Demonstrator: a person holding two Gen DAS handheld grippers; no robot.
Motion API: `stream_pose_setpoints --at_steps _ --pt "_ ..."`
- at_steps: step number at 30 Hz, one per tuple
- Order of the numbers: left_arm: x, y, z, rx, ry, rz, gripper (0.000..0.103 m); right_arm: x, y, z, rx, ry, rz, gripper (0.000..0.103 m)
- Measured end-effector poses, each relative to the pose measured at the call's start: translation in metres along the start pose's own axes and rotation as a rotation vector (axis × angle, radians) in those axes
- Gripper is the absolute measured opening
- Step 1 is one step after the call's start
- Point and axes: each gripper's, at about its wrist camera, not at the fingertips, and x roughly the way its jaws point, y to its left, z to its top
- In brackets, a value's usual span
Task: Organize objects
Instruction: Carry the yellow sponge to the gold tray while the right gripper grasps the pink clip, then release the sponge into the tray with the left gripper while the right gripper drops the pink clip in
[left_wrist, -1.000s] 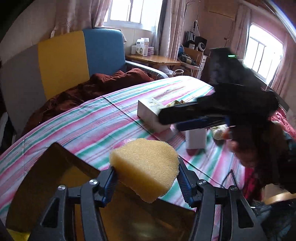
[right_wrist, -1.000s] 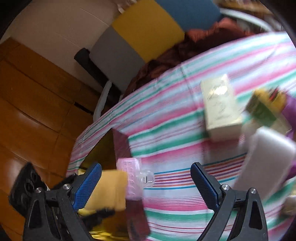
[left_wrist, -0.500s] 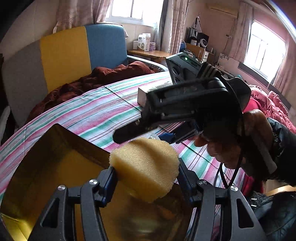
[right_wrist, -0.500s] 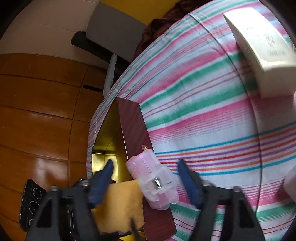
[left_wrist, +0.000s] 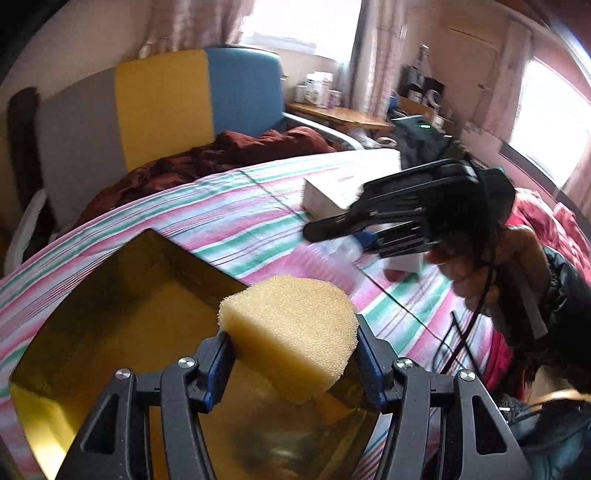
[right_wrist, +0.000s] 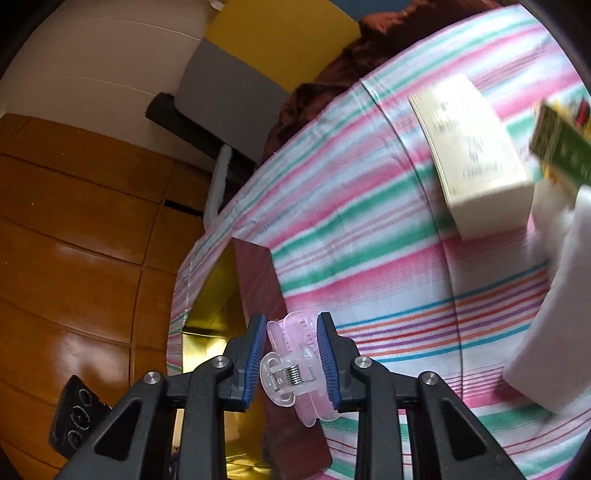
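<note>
A yellow porous foam sponge (left_wrist: 291, 336) with one rounded edge is clamped between the blue-padded fingers of the left gripper (left_wrist: 293, 363). The sponge is seated at the fingertips and projects above and ahead of them. It is held over the open, gold-lined rectangular box (left_wrist: 122, 306), whose interior is seen beneath the fingers. The box is set on the pink, green and white striped tablecloth (left_wrist: 236, 221).

A translucent pink plastic claw hair clip (right_wrist: 293, 363) with a metal spring is pinched between the blue pads of the right gripper (right_wrist: 291, 363). The clip is held sideways, its spring facing the camera and its toothed end pointing forward past the fingertips. It is positioned above the dark red outer wall (right_wrist: 258, 280) of the box, the gold interior being seen to the left of it.

In the left wrist view the right gripper (left_wrist: 332, 230) is seen from the side, above the cloth beyond the box, in the person's right hand (left_wrist: 476, 266).

A cream rectangular carton with gold print (right_wrist: 476, 155) is seen lying flat on the cloth, well apart from the box. A green and yellow packet (right_wrist: 561, 147) and a blurred white block (right_wrist: 550, 314) are noted at the right edge.
</note>
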Motion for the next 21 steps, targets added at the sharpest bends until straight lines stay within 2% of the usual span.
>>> stream_pose_setpoints --at_steps 4,7,9,12,14,16,18,20,21 --pt "-0.024 0.019 -0.007 -0.085 -0.025 0.082 0.061 -0.007 0.030 -0.001 -0.066 -0.009 0.044 0.028" --pt "-0.045 0.040 -0.020 -0.168 -0.029 0.180 0.062 0.005 0.068 -0.011 -0.157 0.033 0.086 0.028" --pt "-0.061 0.055 -0.033 -0.228 -0.028 0.239 0.062 0.019 0.091 -0.023 -0.224 0.075 0.080 0.028" --pt "-0.081 0.065 -0.057 -0.275 -0.029 0.272 0.063 0.039 0.115 -0.045 -0.316 0.144 0.006 0.029" --pt "-0.089 0.066 -0.074 -0.287 -0.012 0.312 0.066 0.051 0.123 -0.059 -0.367 0.170 -0.093 0.029" --pt "-0.093 0.066 -0.091 -0.313 0.003 0.331 0.073 0.054 0.125 -0.067 -0.405 0.152 -0.164 0.041" --pt "-0.096 0.066 -0.106 -0.333 0.014 0.357 0.075 0.055 0.124 -0.071 -0.414 0.127 -0.221 0.047" --pt "-0.099 0.065 -0.119 -0.357 0.029 0.385 0.077 0.048 0.124 -0.073 -0.419 0.100 -0.253 0.048" --pt "-0.103 0.065 -0.125 -0.375 0.025 0.396 0.082 0.044 0.124 -0.074 -0.422 0.083 -0.260 0.050"
